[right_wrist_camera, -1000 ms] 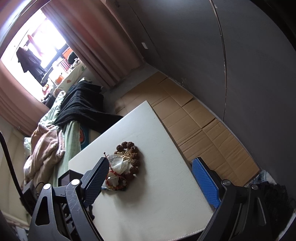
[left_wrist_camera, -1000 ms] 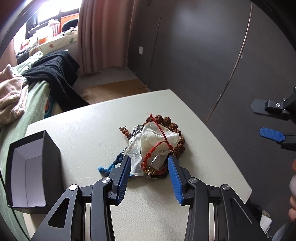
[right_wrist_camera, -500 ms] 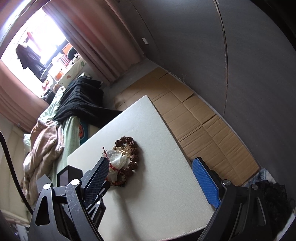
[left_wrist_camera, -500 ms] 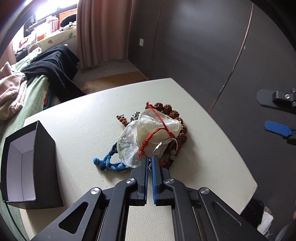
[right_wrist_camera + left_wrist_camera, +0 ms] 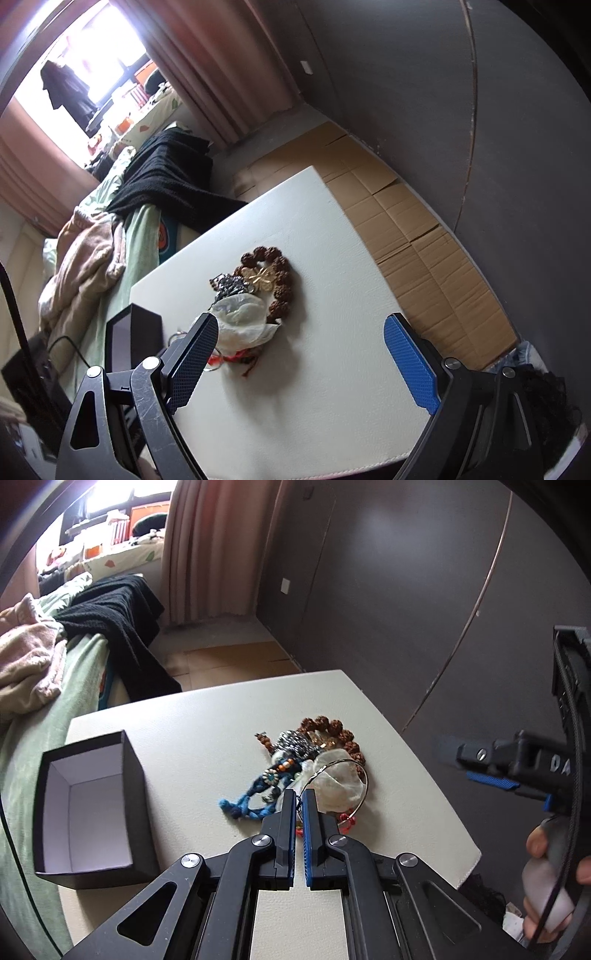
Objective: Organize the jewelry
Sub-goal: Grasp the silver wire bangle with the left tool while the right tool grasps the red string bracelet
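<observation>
The left gripper [image 5: 299, 805] sits low at centre frame, its jaws pinched nearly together. The right gripper [image 5: 299, 350] spreads wide across the bottom of its view, one finger [image 5: 194, 360] lower left, the other lower right.

Black claws [image 5: 300, 801] (blue ribbed pads [image 5: 410, 365])

A white table [image 5: 207, 720] stands beside a green-sheeted bed [image 5: 51, 709]; pink curtains [image 5: 207, 546] frame a bright window [image 5: 92, 66], dark grey walls [image 5: 406, 572], cardboard-covered floor [image 5: 424, 229].
</observation>
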`<state>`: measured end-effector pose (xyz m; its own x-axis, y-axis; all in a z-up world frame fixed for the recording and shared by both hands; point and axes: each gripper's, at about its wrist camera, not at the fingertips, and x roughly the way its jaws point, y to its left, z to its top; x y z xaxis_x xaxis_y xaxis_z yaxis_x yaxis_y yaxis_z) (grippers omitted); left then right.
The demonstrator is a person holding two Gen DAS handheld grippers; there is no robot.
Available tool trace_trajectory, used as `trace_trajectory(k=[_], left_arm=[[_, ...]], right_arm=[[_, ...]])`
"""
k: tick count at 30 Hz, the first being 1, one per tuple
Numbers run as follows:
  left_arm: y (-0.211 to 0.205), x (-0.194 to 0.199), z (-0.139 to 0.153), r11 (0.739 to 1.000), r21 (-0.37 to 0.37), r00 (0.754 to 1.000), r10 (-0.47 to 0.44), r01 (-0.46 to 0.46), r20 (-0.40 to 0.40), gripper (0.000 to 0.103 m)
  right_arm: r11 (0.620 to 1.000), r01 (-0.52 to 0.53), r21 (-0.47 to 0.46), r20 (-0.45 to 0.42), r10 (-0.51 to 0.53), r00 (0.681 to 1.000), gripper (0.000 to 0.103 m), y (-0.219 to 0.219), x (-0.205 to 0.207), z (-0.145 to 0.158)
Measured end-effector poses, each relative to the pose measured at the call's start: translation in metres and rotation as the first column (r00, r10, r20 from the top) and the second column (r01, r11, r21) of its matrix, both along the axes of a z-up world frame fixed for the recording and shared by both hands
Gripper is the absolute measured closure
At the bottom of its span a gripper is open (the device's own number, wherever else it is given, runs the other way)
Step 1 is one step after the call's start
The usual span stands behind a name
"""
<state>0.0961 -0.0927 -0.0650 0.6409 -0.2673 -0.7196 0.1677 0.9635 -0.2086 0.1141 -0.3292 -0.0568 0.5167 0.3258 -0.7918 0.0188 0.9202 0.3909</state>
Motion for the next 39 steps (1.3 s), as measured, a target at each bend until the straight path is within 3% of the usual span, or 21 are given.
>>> trace_trajectory(k=[4,8,17,22,27,30,33,35,39], left_arm=[[0.016,-0.001,0.006,0.999,-0.003,0.999,0.039,-0.039,0.007,0.100],[0.031,-0.002,0.009,0.997,-0.008,0.997,0.076,-0.076,0.010,0.100],[0.053,-0.010,0.017,0.992,-0.017,0.992,0.124,-0.124,0.021,0.100],[0.059,-0.017,0.019,0.991,-0.018,0.990,0.135,-0.135,0.026,0.100],[0.063,-0.025,0.024,0.990,-0.019,0.990,0.139,-0.138,0.037,0.100],[0.066,-0.029,0.026,0.989,-0.021,0.988,0.146,-0.145,0.040,0.100],[0.071,-0.033,0.026,0.988,-0.022,0.987,0.157,-0.156,0.042,0.100],[0.076,-0.035,0.027,0.986,-0.024,0.985,0.167,-0.166,0.041,0.100],[0.091,-0.038,0.031,0.979,-0.035,0.978,0.200,-0.199,0.051,0.100]], right_arm=[[0.998,-0.060,0.023,-0.034,0.061,0.998,0.022,0.014,0.001,-0.009],[0.985,-0.125,0.117,-0.107,0.138,0.985,0.024,0.029,0.003,-0.026],[0.971,-0.124,0.203,-0.227,0.170,0.959,0.037,0.058,0.005,-0.061],[0.985,-0.112,0.130,-0.271,0.144,0.952,0.047,0.068,0.008,-0.074],[0.988,-0.151,-0.042,-0.246,0.136,0.960,0.067,0.083,0.007,-0.072],[0.963,-0.194,-0.189,-0.215,0.152,0.965,0.070,0.103,0.005,-0.069],[0.920,-0.200,-0.337,-0.189,0.142,0.972,0.089,0.116,0.003,-0.069],[0.927,-0.187,-0.325,-0.188,0.131,0.974,0.099,0.112,0.004,-0.068],[0.968,-0.144,-0.206,-0.170,0.110,0.979,0.099,0.095,0.001,-0.059]])
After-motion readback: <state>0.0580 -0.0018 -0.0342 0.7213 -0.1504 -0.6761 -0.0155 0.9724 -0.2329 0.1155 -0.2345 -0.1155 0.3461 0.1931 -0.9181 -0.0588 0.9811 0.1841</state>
